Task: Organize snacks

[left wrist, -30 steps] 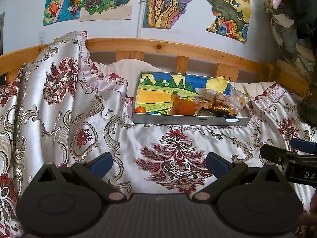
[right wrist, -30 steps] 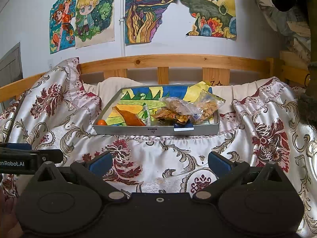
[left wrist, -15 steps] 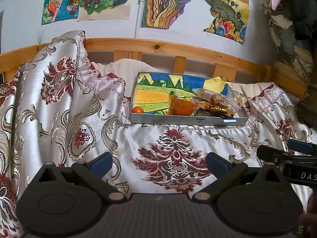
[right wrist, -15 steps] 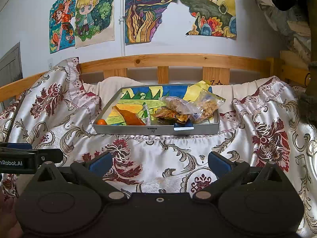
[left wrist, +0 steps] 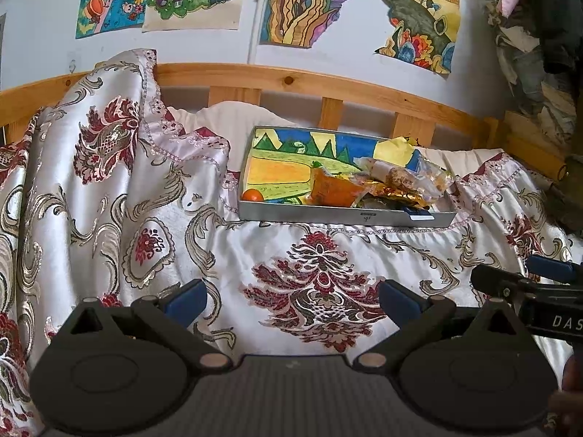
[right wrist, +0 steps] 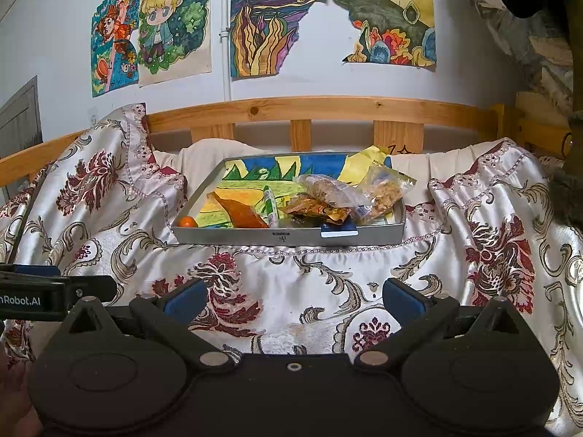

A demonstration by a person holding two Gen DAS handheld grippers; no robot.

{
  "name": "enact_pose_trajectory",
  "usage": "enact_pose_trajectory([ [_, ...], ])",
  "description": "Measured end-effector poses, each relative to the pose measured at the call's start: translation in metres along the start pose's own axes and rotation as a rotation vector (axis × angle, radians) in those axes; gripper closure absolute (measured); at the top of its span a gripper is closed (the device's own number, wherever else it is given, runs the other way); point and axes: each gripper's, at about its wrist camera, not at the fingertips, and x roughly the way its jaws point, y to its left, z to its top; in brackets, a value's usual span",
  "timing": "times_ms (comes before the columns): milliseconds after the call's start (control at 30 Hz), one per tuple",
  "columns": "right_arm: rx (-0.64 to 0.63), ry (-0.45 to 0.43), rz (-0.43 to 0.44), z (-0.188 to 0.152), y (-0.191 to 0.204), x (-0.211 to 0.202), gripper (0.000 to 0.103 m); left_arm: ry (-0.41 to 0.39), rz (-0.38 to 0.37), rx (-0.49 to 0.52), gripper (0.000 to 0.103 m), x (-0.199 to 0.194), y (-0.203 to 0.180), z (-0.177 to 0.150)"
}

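Note:
A shallow metal tray lined with a colourful drawing rests on the patterned bedspread, well ahead of both grippers. Inside it lie a small orange fruit, an orange packet, a green tube, a gold wrapper and clear bags of snacks, piled at its right end. My left gripper is open and holds nothing. My right gripper is open too, with only cloth between its fingers. Each gripper shows at the edge of the other's view.
A wooden slatted headboard runs behind the tray, with drawings taped on the wall above. The satin bedspread rises in a fold at the left. Clothing hangs at the far right.
The left wrist view has shifted slightly, so the tray sits a little lower and further left. The right gripper has barely moved. Both stay open.

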Motion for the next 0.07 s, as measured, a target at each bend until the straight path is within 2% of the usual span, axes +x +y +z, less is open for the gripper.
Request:
enact_pose_trajectory([
  [67,0.0,0.0,-0.001,0.0001,0.0,0.0,0.001,0.001,-0.001,0.0,0.0,0.0003,-0.0001,0.0002],
])
